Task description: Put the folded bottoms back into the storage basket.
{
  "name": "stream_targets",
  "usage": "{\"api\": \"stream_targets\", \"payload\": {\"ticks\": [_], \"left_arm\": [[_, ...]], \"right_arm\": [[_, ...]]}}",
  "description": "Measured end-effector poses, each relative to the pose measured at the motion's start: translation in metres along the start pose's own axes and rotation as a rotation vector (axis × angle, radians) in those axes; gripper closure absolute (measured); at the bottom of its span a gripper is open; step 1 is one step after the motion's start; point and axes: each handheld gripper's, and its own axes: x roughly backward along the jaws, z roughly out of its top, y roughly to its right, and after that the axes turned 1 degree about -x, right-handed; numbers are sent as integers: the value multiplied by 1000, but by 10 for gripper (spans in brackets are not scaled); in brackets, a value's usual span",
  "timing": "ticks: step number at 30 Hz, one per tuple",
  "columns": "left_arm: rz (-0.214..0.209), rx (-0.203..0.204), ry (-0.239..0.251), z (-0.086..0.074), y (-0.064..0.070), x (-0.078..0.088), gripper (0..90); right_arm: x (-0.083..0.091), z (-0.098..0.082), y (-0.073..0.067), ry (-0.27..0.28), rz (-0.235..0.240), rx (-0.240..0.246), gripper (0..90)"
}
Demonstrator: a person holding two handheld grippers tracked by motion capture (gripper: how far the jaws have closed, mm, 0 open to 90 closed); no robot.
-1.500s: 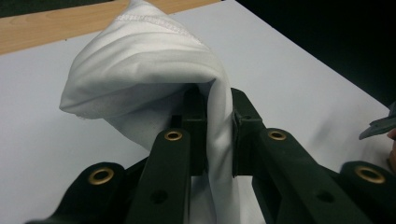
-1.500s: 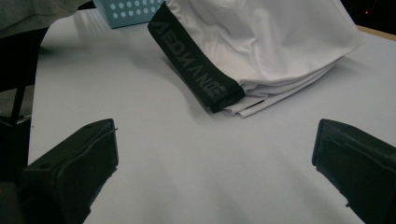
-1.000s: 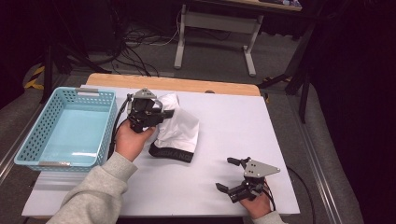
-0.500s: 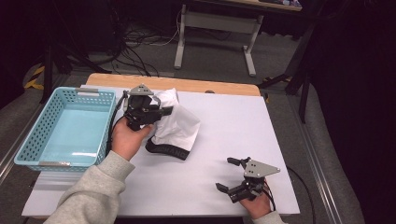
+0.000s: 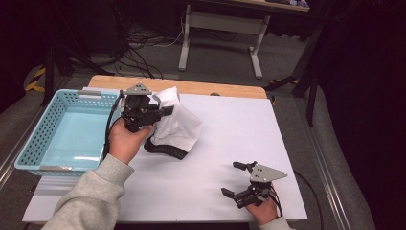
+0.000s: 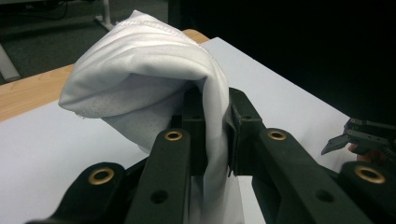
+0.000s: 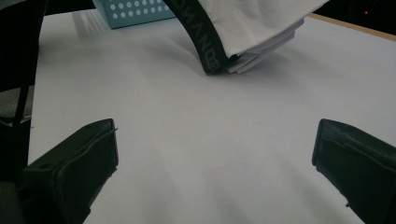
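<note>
A white garment (image 5: 176, 125) with a black waistband hangs from my left gripper (image 5: 163, 112), its lower edge still on the white table sheet (image 5: 230, 124). In the left gripper view the jaws pinch a fold of that white cloth (image 6: 149, 74), and my left gripper (image 6: 215, 135) is shut on it. The black waistband (image 7: 201, 37) touches the sheet in the right gripper view. Near the front right of the table my right gripper (image 5: 239, 179) rests open, nothing between its fingers (image 7: 79, 163).
A light blue plastic basket (image 5: 62, 134) stands at the table's left side, beside the left hand. The wooden table edge (image 5: 215, 88) runs along the back. Cables and a table frame lie on the floor beyond.
The left gripper has lifted a little with the white garment, pulling more of the cloth off the sheet. The right gripper has stayed where it was.
</note>
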Motion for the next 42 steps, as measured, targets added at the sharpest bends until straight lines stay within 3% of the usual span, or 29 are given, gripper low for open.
{"api": "stream_targets", "payload": {"ticks": [16, 22, 30, 42], "left_arm": [[33, -3, 31, 5, -7, 30, 801], [58, -22, 18, 6, -9, 40, 801], [77, -17, 25, 7, -13, 53, 801], [116, -30, 44, 14, -17, 84, 801]], "right_arm": [[0, 0, 0, 0, -1, 1, 10], [0, 0, 0, -2, -2, 1, 10], [0, 0, 0, -3, -3, 1, 10], [0, 0, 0, -6, -6, 1, 10]]}}
